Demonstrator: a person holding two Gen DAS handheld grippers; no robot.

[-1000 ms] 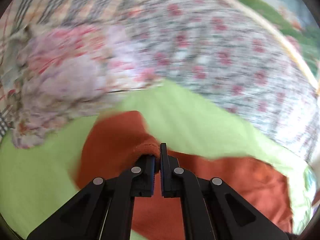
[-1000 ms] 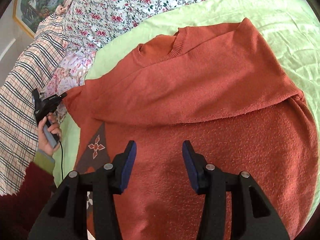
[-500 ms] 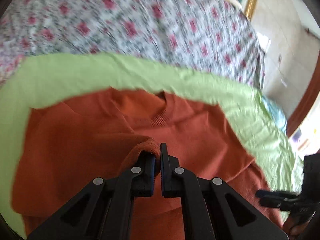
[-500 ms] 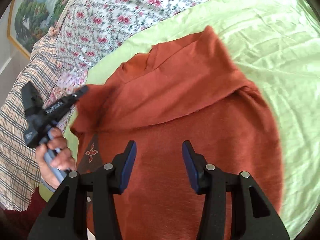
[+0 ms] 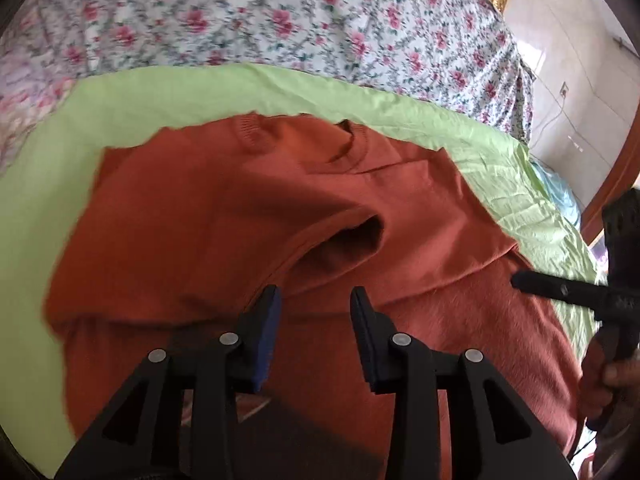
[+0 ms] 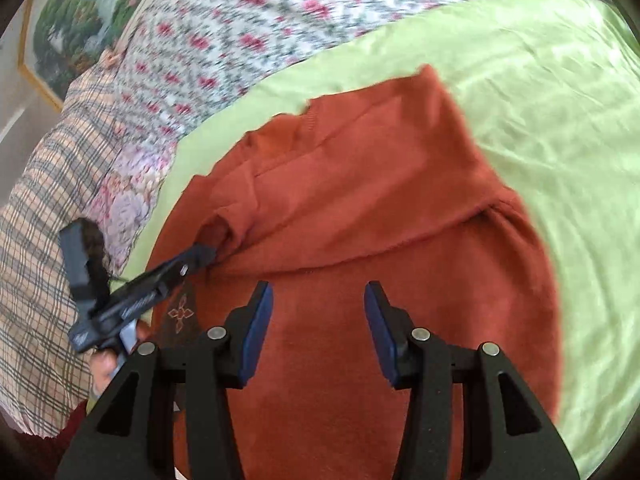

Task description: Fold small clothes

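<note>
A rust-orange knitted sweater (image 5: 248, 208) lies on a light green sheet (image 5: 132, 92), its top part and a sleeve folded over the body, the sleeve cuff (image 5: 352, 236) lying open. My left gripper (image 5: 316, 296) is open and empty just behind that cuff. My right gripper (image 6: 318, 292) is open and empty above the sweater's body (image 6: 328, 360). In the right wrist view the left gripper (image 6: 200, 256) reaches the folded sleeve from the left. In the left wrist view the right gripper (image 5: 560, 288) shows at the right edge.
A floral bedspread (image 5: 280, 16) lies behind the green sheet (image 6: 560, 120). A checked blanket (image 6: 36, 240) and a pale floral cloth (image 6: 128, 204) lie at the left. A framed picture (image 6: 68, 24) hangs at the back. A tiled floor (image 5: 580, 92) shows at the right.
My left gripper carried the sleeve across onto the sweater, then opened and let it go. My right gripper stayed open and shifted slightly over the sweater's body.
</note>
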